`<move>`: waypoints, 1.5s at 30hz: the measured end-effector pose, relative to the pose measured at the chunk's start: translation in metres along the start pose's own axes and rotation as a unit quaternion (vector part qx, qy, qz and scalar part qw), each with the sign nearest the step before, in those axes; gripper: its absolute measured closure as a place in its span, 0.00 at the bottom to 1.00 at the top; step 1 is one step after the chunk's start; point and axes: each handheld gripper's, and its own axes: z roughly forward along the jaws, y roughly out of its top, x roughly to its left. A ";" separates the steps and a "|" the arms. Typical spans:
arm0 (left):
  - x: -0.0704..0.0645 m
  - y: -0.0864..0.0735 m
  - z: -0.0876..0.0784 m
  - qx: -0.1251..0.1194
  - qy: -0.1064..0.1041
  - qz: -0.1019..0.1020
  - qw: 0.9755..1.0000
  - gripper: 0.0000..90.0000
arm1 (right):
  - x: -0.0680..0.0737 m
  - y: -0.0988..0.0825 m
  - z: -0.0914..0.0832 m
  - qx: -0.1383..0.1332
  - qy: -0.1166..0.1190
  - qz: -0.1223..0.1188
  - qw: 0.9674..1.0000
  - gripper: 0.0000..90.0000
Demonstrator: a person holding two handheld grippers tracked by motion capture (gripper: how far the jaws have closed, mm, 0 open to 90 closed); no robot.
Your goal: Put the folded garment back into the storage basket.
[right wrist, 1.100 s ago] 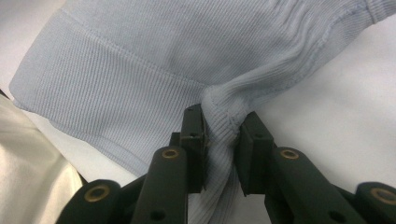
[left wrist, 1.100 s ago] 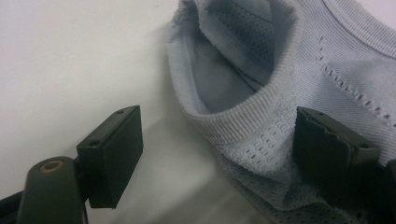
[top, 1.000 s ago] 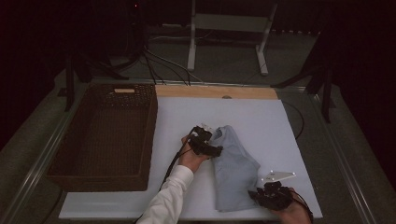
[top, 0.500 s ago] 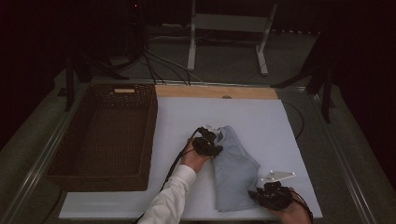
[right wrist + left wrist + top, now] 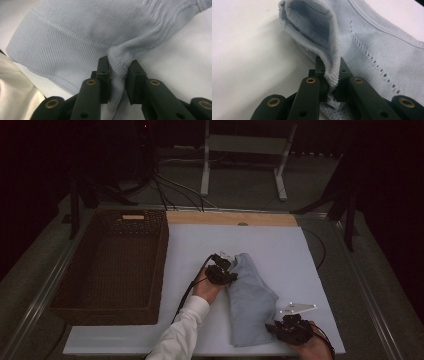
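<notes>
White table, pale blue garment lengthwise, near edge to far.

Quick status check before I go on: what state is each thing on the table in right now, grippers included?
Left gripper: jaws have just been closing, now shut on the garment's ribbed edge.
Right gripper: shut on a bunched ribbed fold of the garment.
Light blue garment: folded, lying flat on the white board, pinched at its far and near ends.
Wicker basket: upright, open, nothing inside.
White board: flat on the table, carrying the garment.
</notes>
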 end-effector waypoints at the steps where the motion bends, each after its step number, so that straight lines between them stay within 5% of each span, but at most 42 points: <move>1: -0.001 0.001 -0.001 -0.002 0.000 0.000 1.000 0.95 | 0.000 0.000 0.000 -0.001 0.000 0.001 1.000 0.84; 29: -0.012 0.016 -0.034 -0.053 0.006 0.018 0.998 0.95 | 0.000 0.007 -0.008 -0.048 0.043 0.039 0.997 0.85; 45: -0.016 0.027 -0.050 -0.066 0.011 0.027 0.997 0.95 | -0.003 0.016 -0.015 -0.070 0.040 0.052 0.995 0.86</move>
